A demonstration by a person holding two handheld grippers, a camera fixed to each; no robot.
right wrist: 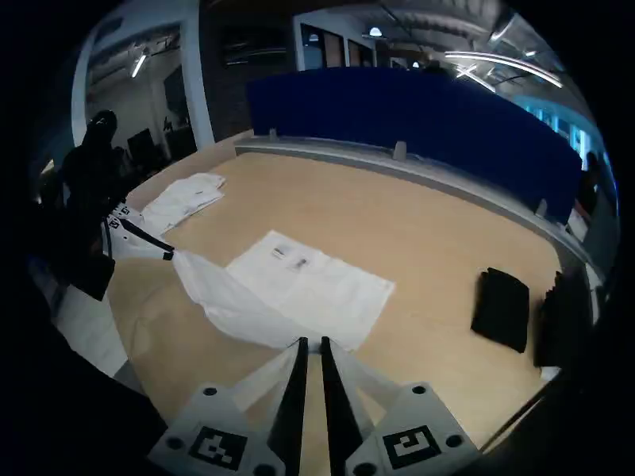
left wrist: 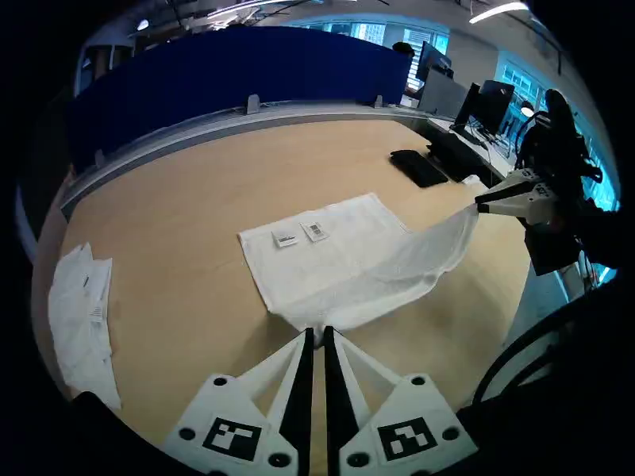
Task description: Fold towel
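A white towel (left wrist: 333, 250) with two small labels lies spread on the wooden table (left wrist: 182, 214); its near edge is lifted and stretched between the two grippers. In the left gripper view, my left gripper (left wrist: 317, 332) is shut on one corner of that edge, while farther right the right gripper (left wrist: 479, 208) pinches the other corner. In the right gripper view, my right gripper (right wrist: 311, 343) is shut on its corner of the towel (right wrist: 317, 289), and the left gripper (right wrist: 168, 255) holds the far corner at the left, with a dark-sleeved person behind it.
A pile of white towels (left wrist: 79, 317) (right wrist: 186, 198) lies at one end of the table. A folded black cloth (left wrist: 419, 168) (right wrist: 502, 308) lies at the other end. A blue divider (left wrist: 238, 71) runs along the far edge, with monitors (left wrist: 488, 107) beyond.
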